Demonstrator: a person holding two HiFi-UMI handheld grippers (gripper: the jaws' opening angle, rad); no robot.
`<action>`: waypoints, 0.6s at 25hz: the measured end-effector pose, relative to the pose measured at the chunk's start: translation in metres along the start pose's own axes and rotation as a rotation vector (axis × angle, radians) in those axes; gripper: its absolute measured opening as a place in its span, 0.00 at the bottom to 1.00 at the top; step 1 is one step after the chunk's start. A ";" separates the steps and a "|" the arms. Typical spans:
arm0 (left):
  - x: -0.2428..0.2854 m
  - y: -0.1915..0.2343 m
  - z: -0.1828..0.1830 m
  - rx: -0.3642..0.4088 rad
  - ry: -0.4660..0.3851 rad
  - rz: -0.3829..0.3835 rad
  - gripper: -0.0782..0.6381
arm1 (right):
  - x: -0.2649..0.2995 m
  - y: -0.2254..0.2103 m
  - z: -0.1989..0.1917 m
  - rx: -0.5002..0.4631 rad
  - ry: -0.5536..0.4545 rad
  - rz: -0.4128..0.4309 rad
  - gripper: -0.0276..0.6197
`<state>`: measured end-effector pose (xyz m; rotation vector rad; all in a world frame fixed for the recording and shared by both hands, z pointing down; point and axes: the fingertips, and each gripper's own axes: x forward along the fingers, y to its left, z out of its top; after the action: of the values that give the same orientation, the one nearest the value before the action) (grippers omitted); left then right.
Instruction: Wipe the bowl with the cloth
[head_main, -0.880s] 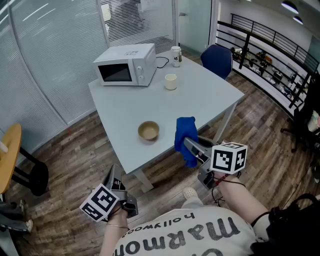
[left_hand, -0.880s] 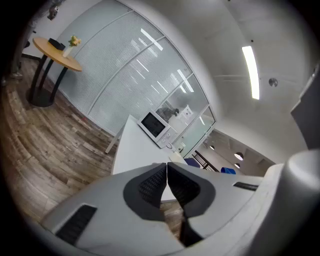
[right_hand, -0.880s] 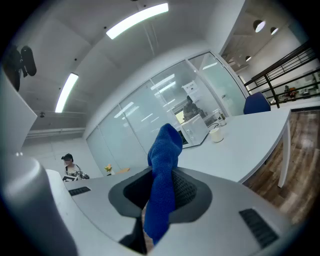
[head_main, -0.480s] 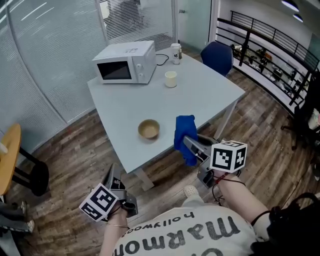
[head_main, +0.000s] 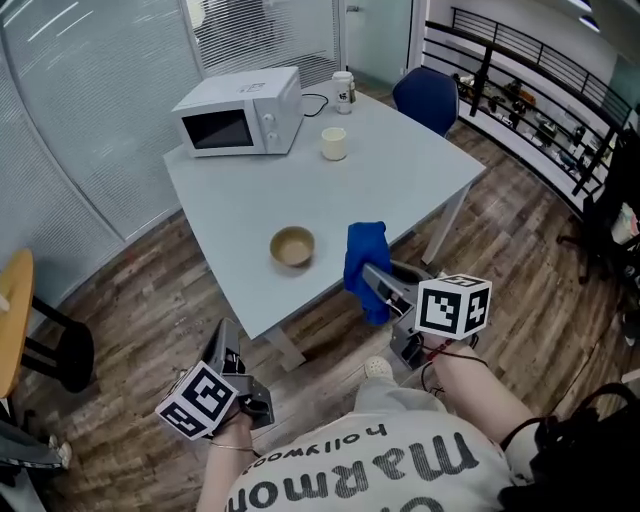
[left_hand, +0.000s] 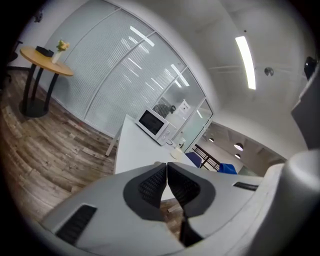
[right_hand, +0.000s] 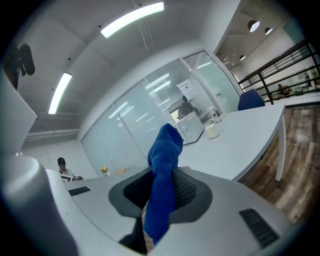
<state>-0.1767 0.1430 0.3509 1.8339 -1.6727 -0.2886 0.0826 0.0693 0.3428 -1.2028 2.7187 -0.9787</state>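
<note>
Head view. Shows a small round tan bowl (head_main: 293, 246), seemingly empty, on the pale grey surface (head_main: 400, 175), toward its near-left part and close to the near edge. Shows the right claw (head_main: 372, 288) just right of that bowl, at the surface's near edge, clamped on a bright blue woven cloth (head_main: 365, 262) sticking up above the grip and drooping below it. Places the left claw (head_main: 226, 338) much nearer and lower, over the wooden floor (head_main: 130, 300), well apart from bowl and cloth. Leaves a white microwave oven (head_main: 240, 112) and a cream cup (head_main: 334, 143) far back, clear of the work.

Left gripper view. Finds the ribbed pads (left_hand: 150, 185) pressed together with nothing between: closed and empty, aimed up past the surface's edge toward the microwave oven.

Right gripper view. Finds the pads (right_hand: 186, 192) pinching the cloth across its middle, a free lobe standing beyond the tips, a tail hanging below.

Judging from all this: wiping not yet begun, cloth on its way in. To do the step well, carry the cloth left and down into the bowl, leading with the soft lobe rather than the hard tips. Sweep round the inner wall and bottom with light, mostly downward pressure. Probably a light bowl, apt to slide or tip under sideways push, so open the left claw and steady the near-left rim first. Keep the pinch firm against slipping.
</note>
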 end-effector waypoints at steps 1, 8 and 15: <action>0.003 0.000 -0.001 -0.008 0.002 -0.003 0.12 | 0.002 -0.002 -0.001 0.003 0.006 -0.002 0.16; 0.035 0.004 -0.001 -0.019 0.024 0.015 0.12 | 0.031 -0.028 0.000 0.046 0.059 -0.007 0.16; 0.093 0.013 0.012 -0.025 0.030 0.074 0.12 | 0.089 -0.060 0.031 0.038 0.114 0.032 0.16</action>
<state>-0.1779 0.0505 0.3726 1.7454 -1.7052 -0.2485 0.0675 -0.0382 0.3712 -1.1279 2.7806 -1.1232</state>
